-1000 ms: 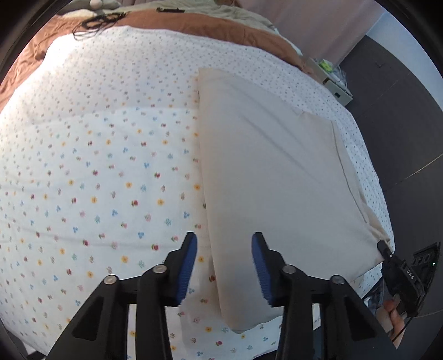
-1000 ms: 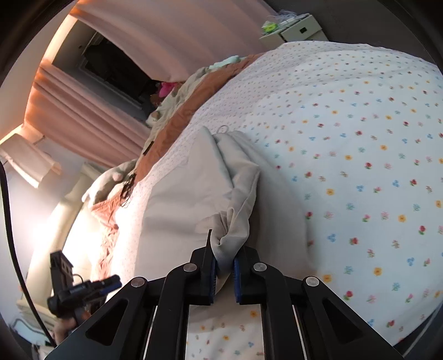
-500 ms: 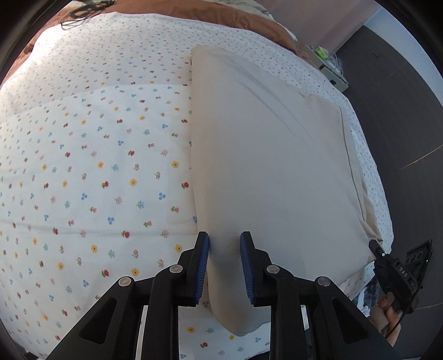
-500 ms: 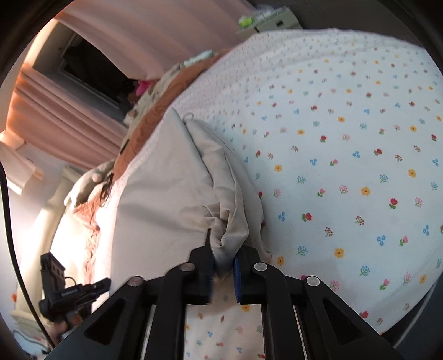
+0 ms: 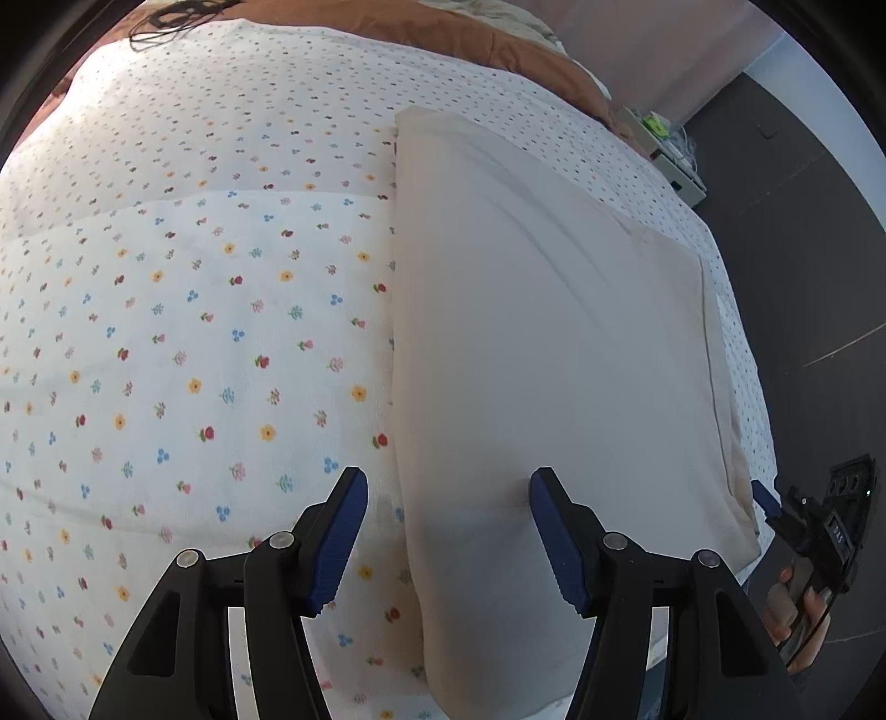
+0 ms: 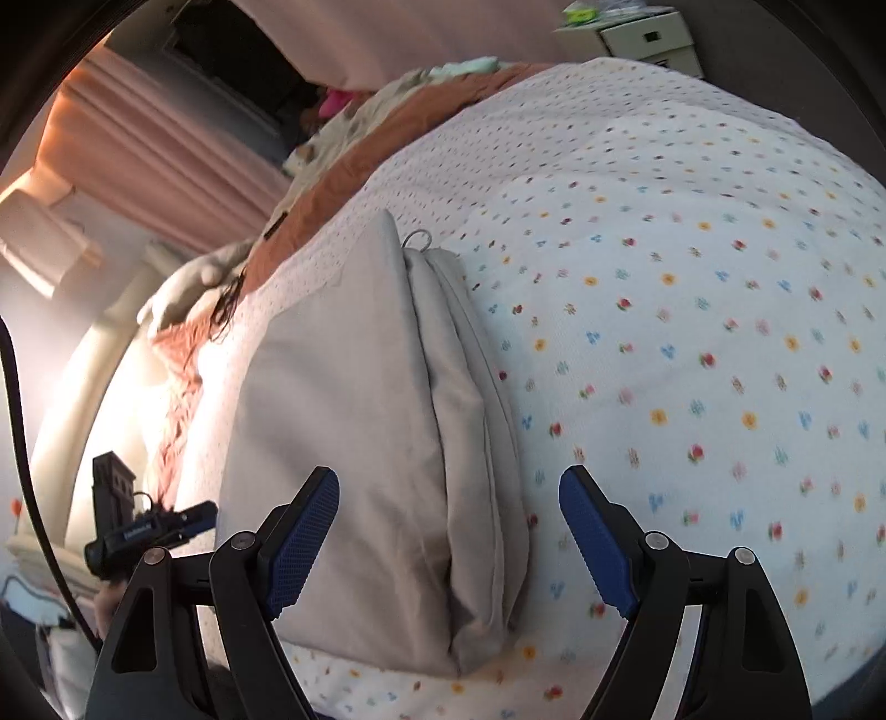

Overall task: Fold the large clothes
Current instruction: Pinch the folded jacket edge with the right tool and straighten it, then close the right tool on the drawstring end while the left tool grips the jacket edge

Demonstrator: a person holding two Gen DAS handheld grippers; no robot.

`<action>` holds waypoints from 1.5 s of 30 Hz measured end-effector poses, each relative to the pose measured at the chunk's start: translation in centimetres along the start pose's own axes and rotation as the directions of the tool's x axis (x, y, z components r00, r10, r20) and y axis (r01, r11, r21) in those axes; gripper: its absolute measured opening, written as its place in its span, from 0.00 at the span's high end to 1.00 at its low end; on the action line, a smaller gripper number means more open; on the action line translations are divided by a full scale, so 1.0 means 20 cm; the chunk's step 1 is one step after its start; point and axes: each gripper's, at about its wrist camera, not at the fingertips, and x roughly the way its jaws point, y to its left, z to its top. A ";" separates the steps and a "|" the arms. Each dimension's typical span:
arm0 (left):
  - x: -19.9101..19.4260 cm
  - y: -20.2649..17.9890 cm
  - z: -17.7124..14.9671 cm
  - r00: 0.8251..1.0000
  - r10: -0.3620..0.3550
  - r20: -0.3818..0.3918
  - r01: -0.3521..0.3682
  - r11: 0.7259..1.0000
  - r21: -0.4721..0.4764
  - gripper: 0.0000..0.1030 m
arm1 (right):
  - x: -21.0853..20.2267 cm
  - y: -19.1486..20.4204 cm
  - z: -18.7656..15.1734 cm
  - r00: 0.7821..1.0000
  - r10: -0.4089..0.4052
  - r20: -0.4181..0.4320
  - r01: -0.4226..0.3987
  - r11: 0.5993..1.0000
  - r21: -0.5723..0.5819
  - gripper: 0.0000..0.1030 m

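Left wrist view: the left gripper (image 5: 448,531) is being opened at the lower centre of the frame, where half a second ago its jaws were nearly shut on the folded edge. That edge of the beige garment (image 5: 554,343) is now lying released between the blue pads, which are not pressing on it. The garment is being shown as one smooth folded panel, filling the centre and right of the frame on the floral bedsheet (image 5: 194,332). The other gripper is being seen small at the lower right edge, in a hand (image 5: 797,615).

Right wrist view: the right gripper (image 6: 448,545) is also being opened, at the lower centre; a second ago a bunched corner was being pinched there. The garment (image 6: 343,415) is now lying free between the wide jaws, its stacked layers showing as ridges at centre frame. A small loop (image 6: 418,239) is sticking up at its far end.

Both releases are being judged as the close of one fold, with the garment set down.

Counted: one garment, one bedsheet, two grippers, four blue pads, one brown blanket (image 5: 443,39), one bedside cabinet (image 6: 648,36).
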 end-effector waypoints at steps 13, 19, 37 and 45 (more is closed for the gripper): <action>0.12 0.05 0.22 0.999 -0.041 0.018 0.041 0.999 -0.025 0.39 | 0.41 -0.13 0.33 0.956 0.160 -0.245 -0.157 0.987 0.033 0.21; 0.17 0.05 0.32 0.999 -0.040 0.028 0.041 0.999 -0.031 0.39 | 0.60 -0.07 0.44 0.934 0.207 -0.291 -0.208 0.978 0.029 0.25; 0.39 0.07 0.61 0.997 -0.034 0.062 0.041 0.993 -0.111 0.41 | 0.98 0.09 0.65 0.890 0.222 -0.399 -0.220 0.974 0.052 0.41; 0.36 -0.01 0.63 0.997 0.019 0.069 -0.015 0.998 -0.062 0.69 | 0.91 0.17 0.61 0.925 0.130 -0.357 -0.149 0.989 -0.026 0.81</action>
